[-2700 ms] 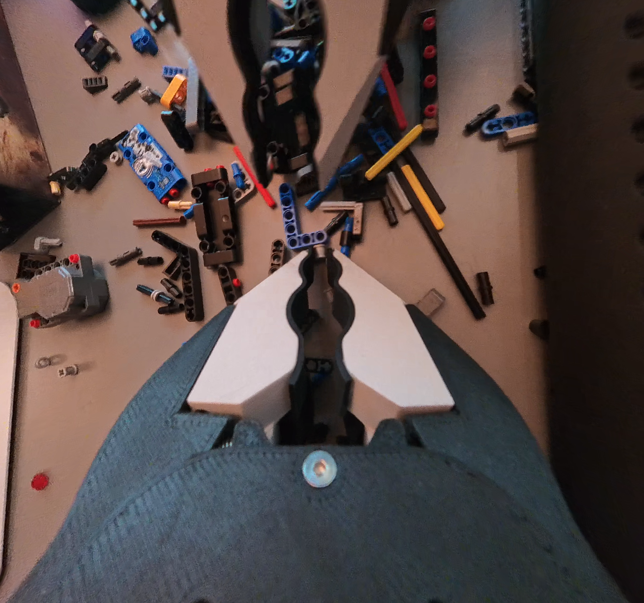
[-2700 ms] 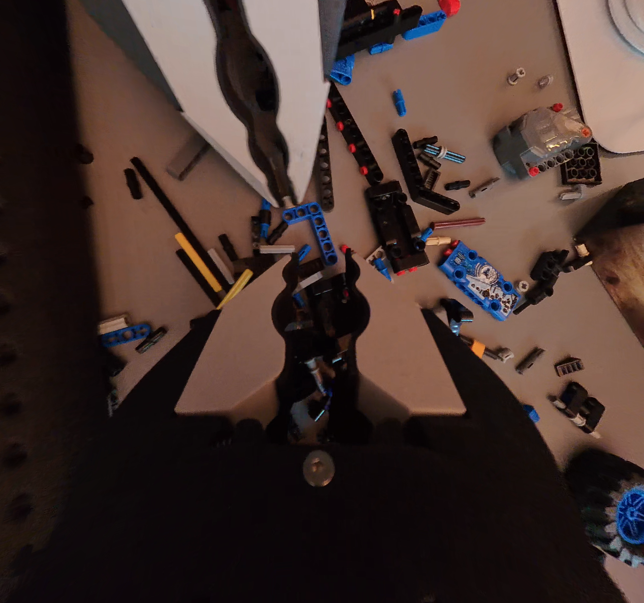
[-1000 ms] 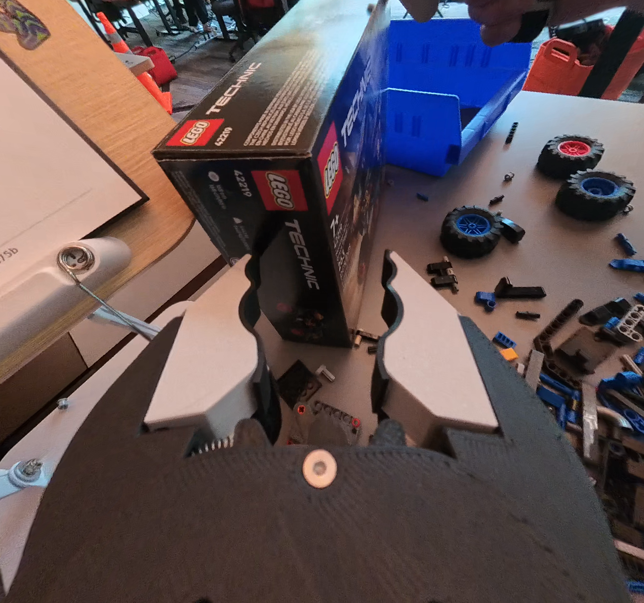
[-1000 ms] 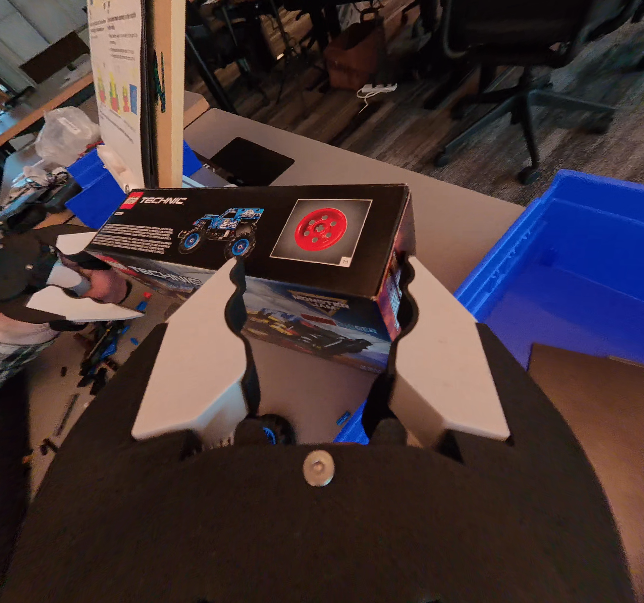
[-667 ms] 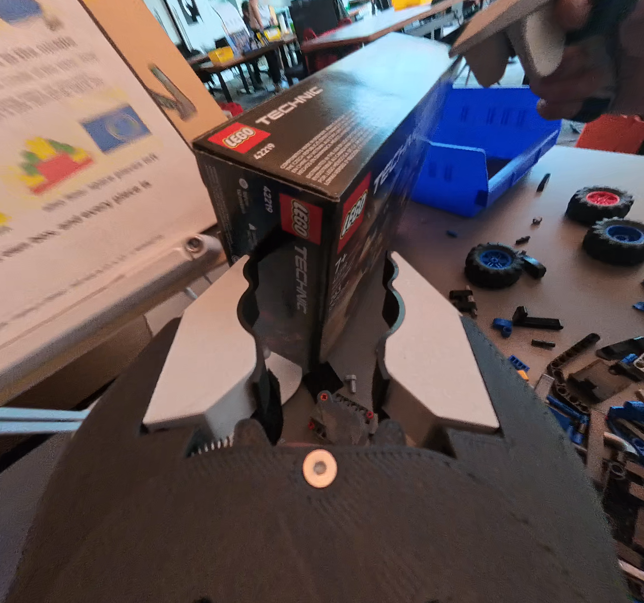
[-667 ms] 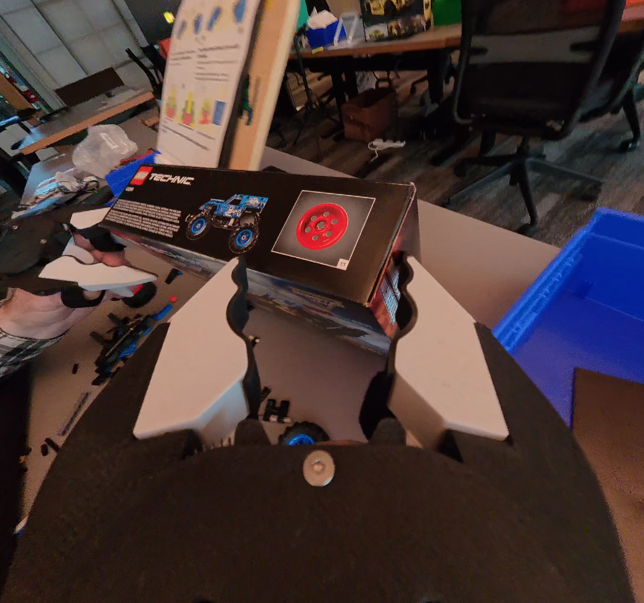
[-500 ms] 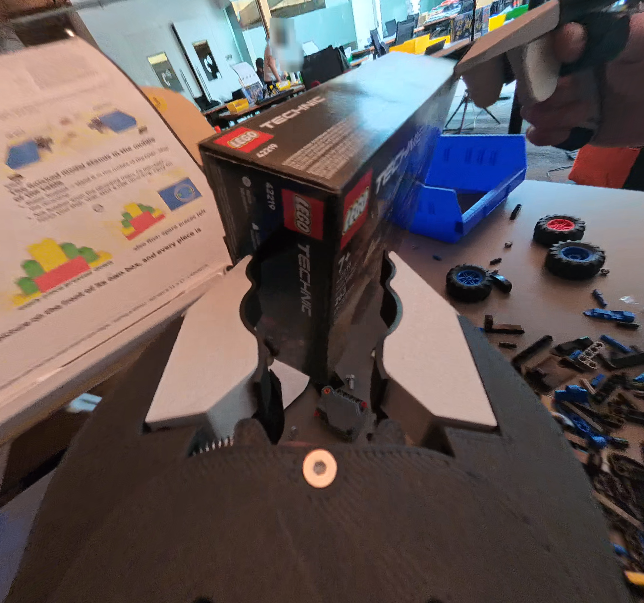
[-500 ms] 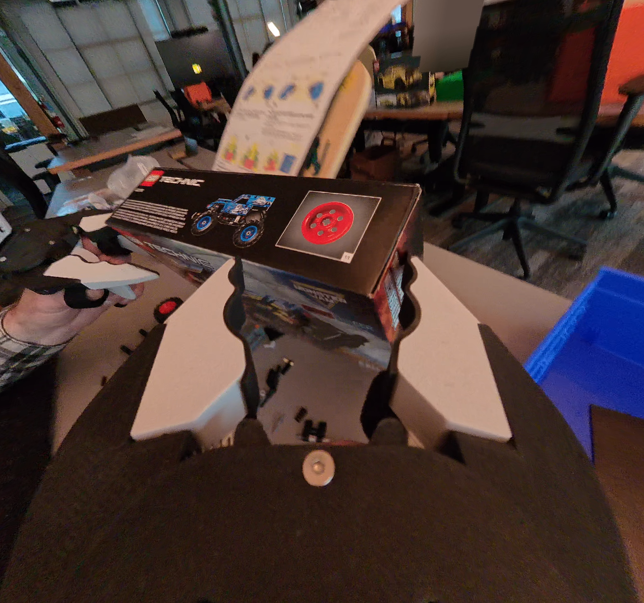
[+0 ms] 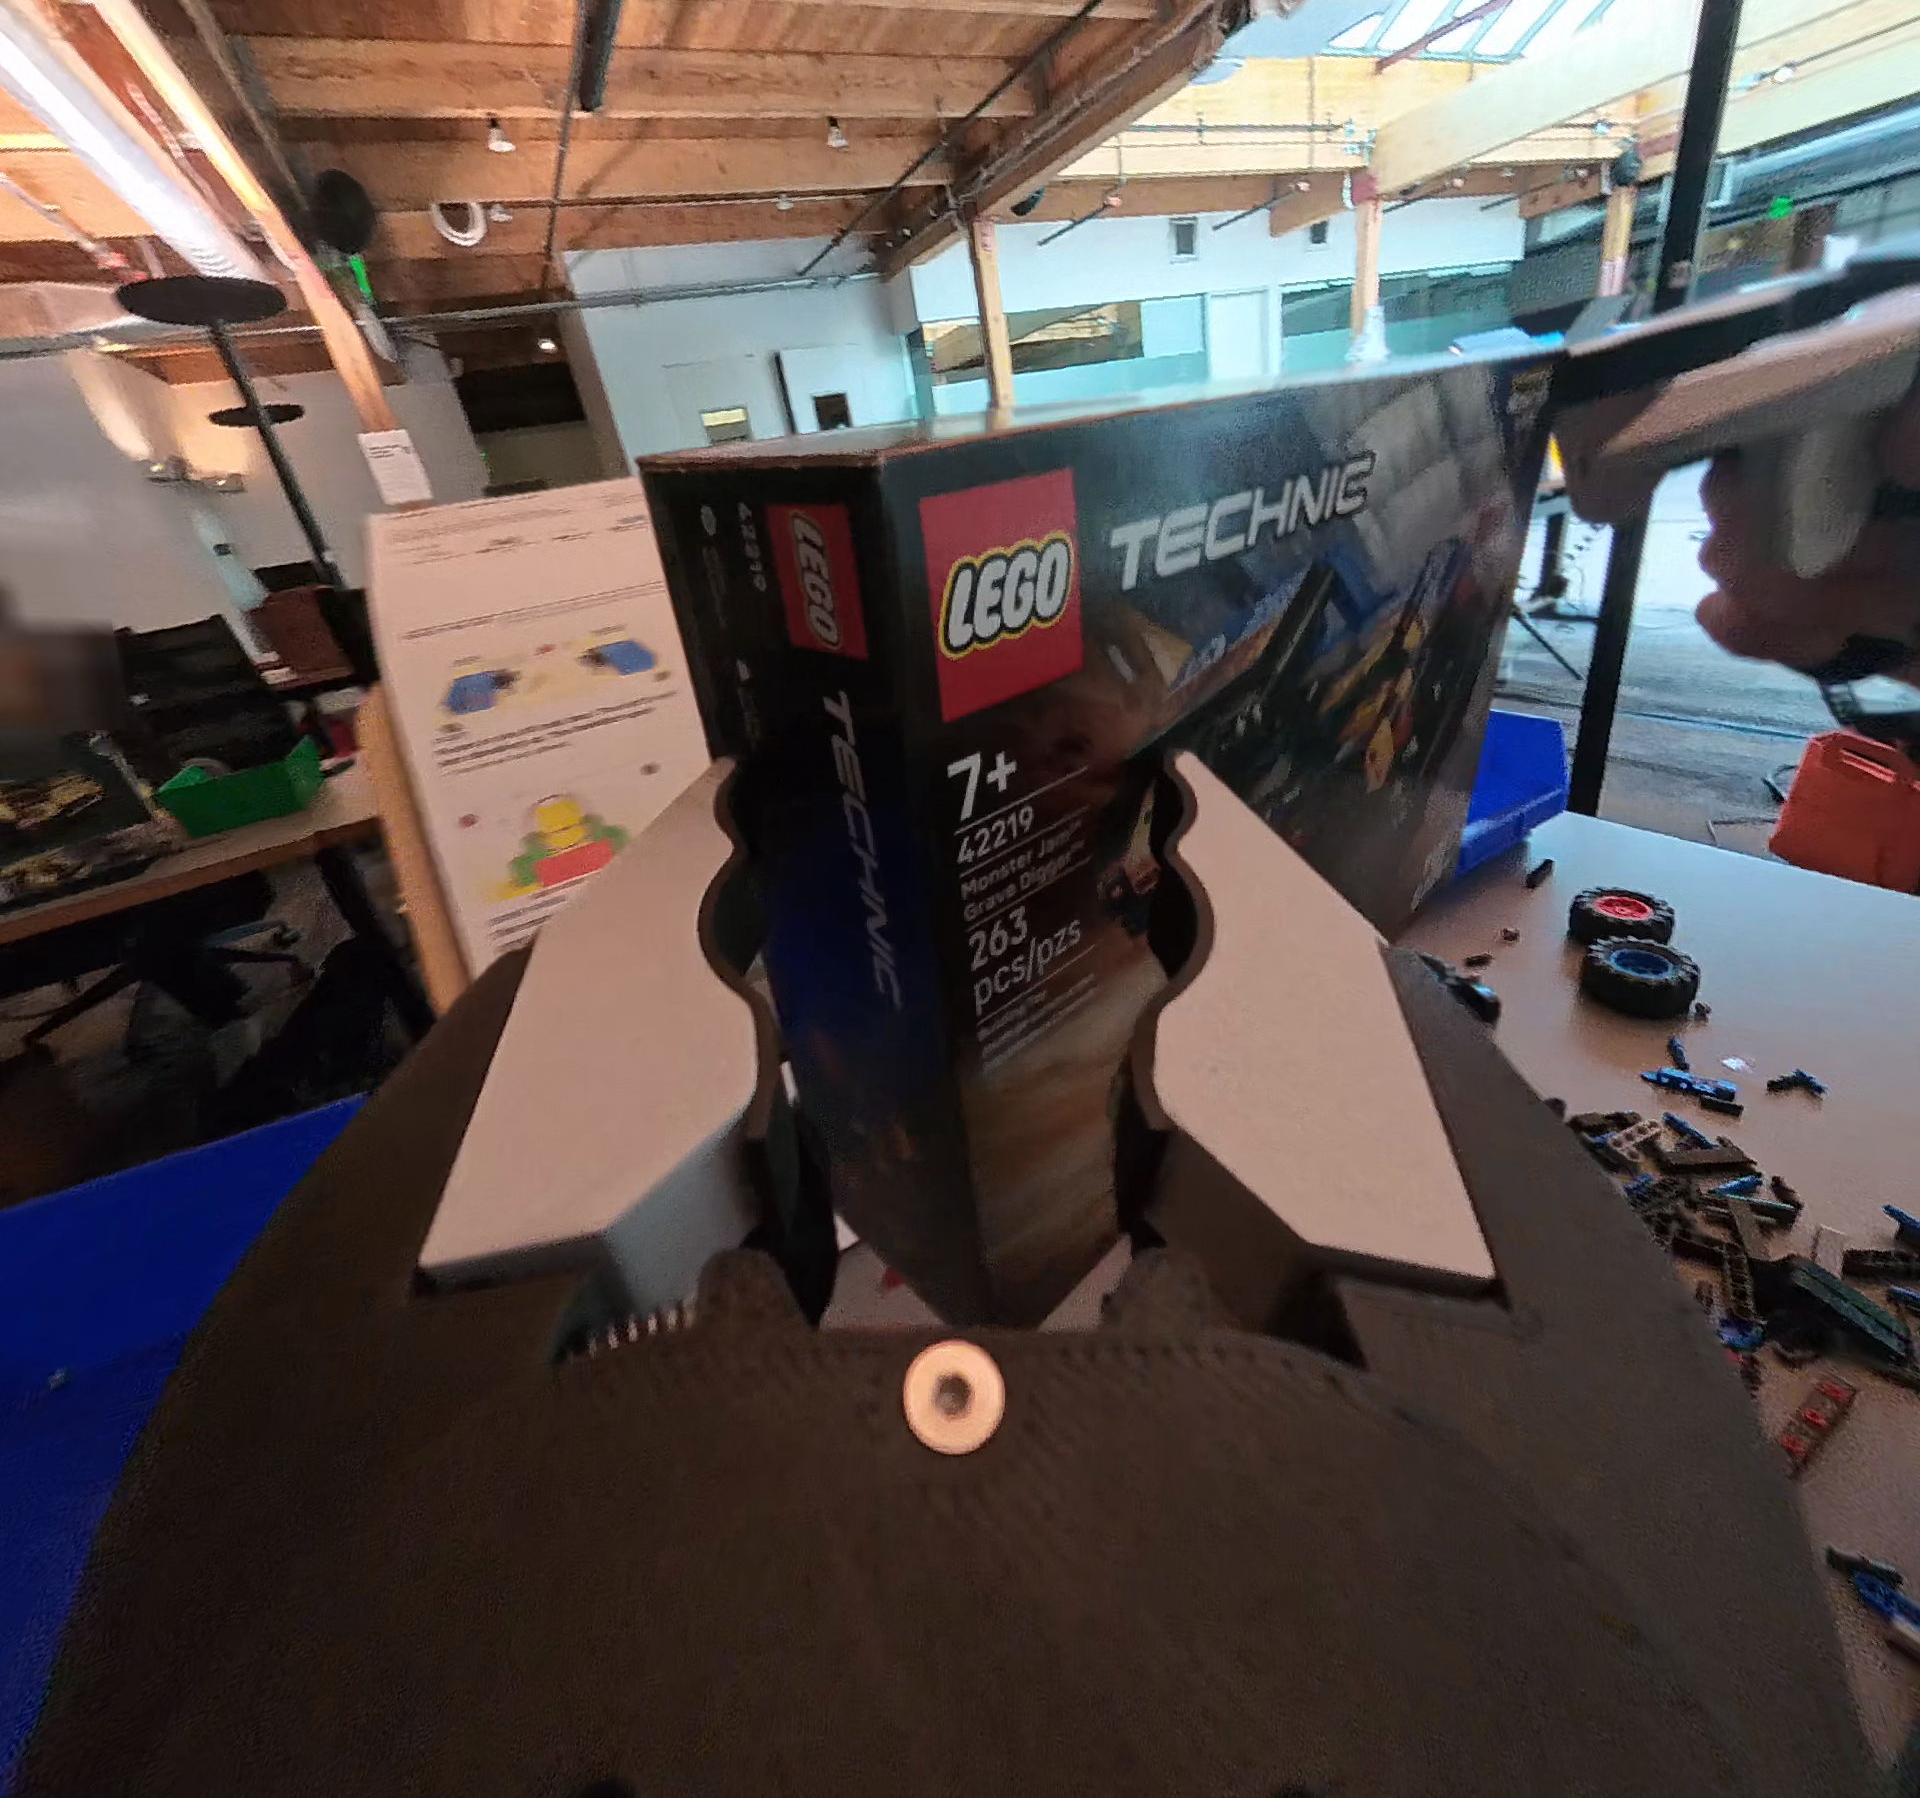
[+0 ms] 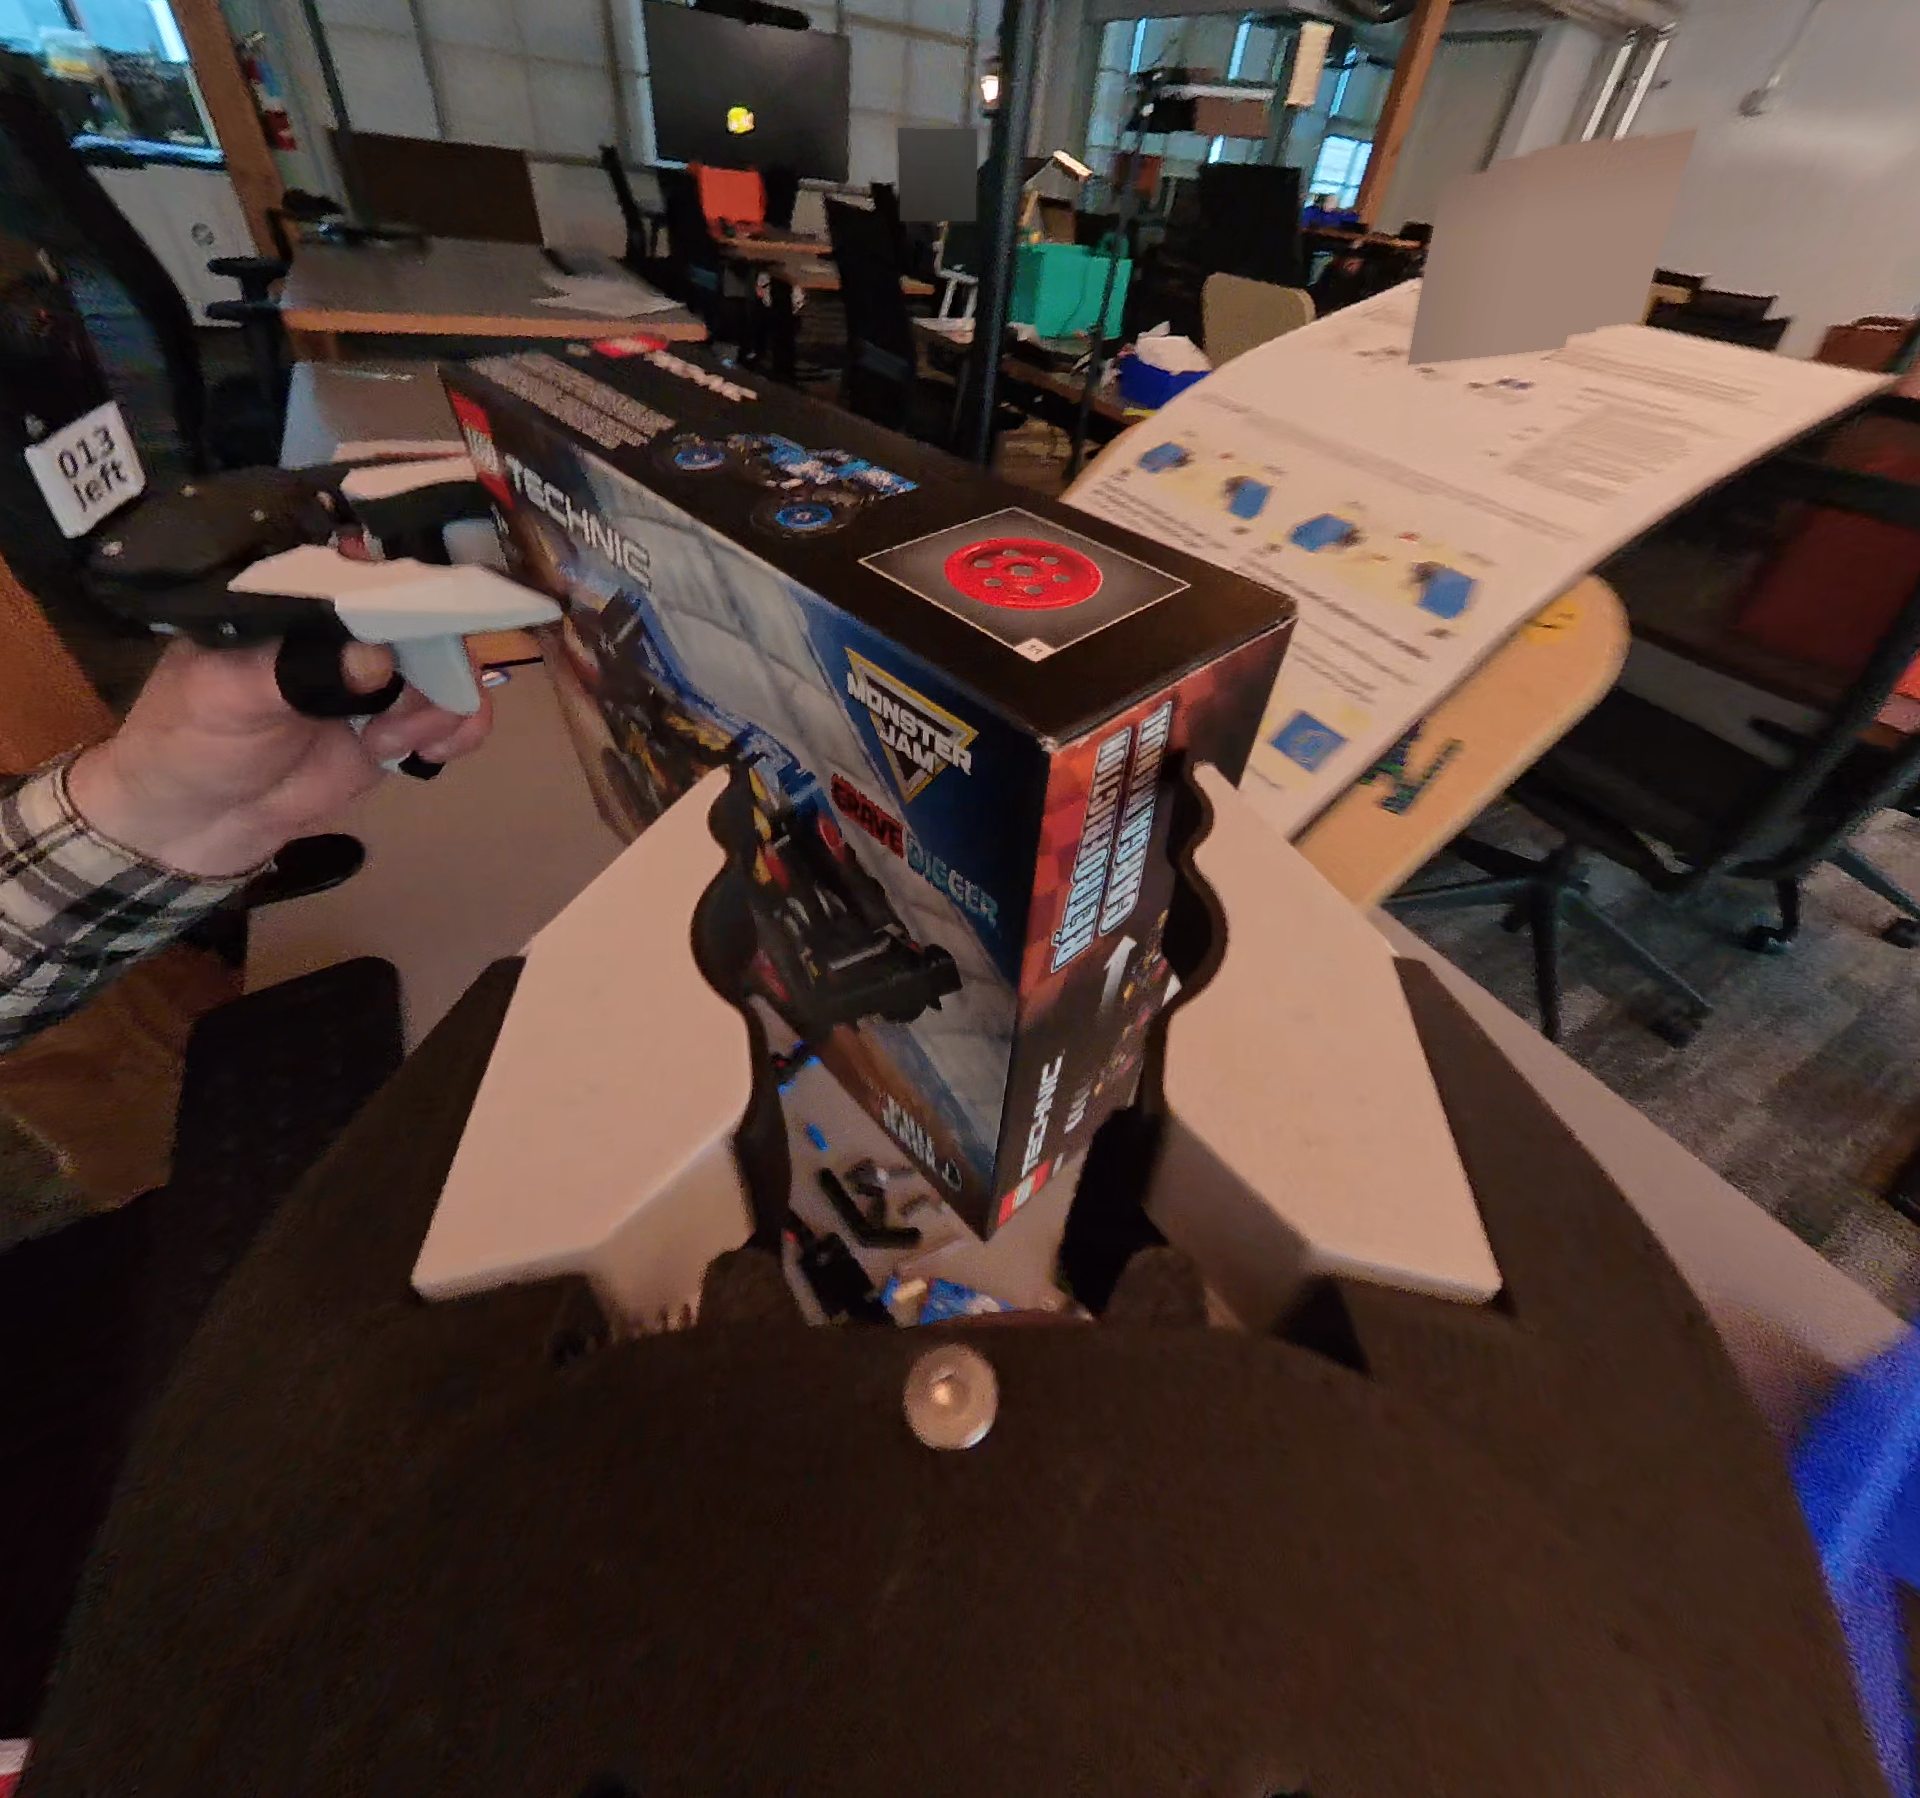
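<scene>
A black and blue toy set box [image 9: 1247,688] hangs in the air between my two grippers, level and above the table. My left gripper [image 9: 951,772] has its jaws wide apart around one narrow end of the box and holds it. My right gripper [image 10: 956,782] holds the other narrow end the same way. The box [image 10: 831,626] runs away from the right wrist view to the left gripper [image 10: 364,595], held by a hand [image 10: 239,751]. The right gripper [image 9: 1766,398] shows at the box's far end in the left wrist view.
Loose black and blue building pieces [image 9: 1714,1198] and toy wheels [image 9: 1631,948] lie on the grey table at the right. A blue bin [image 9: 1517,792] stands behind the box. A printed instruction sheet [image 10: 1455,522] on a board stands beside it. Small pieces [image 10: 862,1198] lie under the box.
Both grippers went from working over the loose pieces to the two ends of the box. The box has since risen off the table and both views have tilted up toward the room.
</scene>
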Available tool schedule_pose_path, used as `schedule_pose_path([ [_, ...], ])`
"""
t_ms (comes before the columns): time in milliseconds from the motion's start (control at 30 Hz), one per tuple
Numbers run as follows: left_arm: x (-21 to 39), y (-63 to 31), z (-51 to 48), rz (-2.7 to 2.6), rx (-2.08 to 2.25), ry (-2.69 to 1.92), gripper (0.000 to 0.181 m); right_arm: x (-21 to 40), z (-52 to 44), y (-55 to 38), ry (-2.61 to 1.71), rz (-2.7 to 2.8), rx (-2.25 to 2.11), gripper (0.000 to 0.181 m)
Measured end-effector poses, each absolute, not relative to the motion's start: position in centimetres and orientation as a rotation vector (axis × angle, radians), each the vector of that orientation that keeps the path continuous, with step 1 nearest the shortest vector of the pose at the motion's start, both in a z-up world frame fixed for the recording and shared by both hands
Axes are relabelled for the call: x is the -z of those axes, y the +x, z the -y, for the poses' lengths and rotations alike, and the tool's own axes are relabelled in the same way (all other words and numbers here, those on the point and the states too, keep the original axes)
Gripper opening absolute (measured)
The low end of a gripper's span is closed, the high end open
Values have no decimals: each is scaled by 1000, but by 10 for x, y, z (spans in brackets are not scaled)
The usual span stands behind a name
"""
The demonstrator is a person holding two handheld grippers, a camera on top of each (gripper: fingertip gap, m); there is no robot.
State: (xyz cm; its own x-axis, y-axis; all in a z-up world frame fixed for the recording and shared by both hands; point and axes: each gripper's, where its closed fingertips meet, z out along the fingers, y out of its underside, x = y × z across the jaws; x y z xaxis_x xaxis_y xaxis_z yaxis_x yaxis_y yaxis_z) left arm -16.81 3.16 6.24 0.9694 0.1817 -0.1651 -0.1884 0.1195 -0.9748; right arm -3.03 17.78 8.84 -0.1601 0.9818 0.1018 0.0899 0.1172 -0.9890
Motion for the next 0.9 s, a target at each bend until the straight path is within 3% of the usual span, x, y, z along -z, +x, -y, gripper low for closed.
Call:
schedule_pose_path([
  [233,-60,-235,69,103,-261,-1397,78,-58,-79,-98,-1035,1522,-1277,78],
  [467,13,-292,148,187,25,-1439,81,-20,25,-126,-941,1556,-1363,72],
  [667,70,-318,169,293,338,-1426,87,25,98,-116,-888,1625,-1397,53],
  [800,95,-322,172,286,426,-1443,88,55,118,-111,-912,1685,-1360,49],
  [900,97,-315,176,242,401,-1466,85,61,116,-106,-938,1654,-1360,60],
])
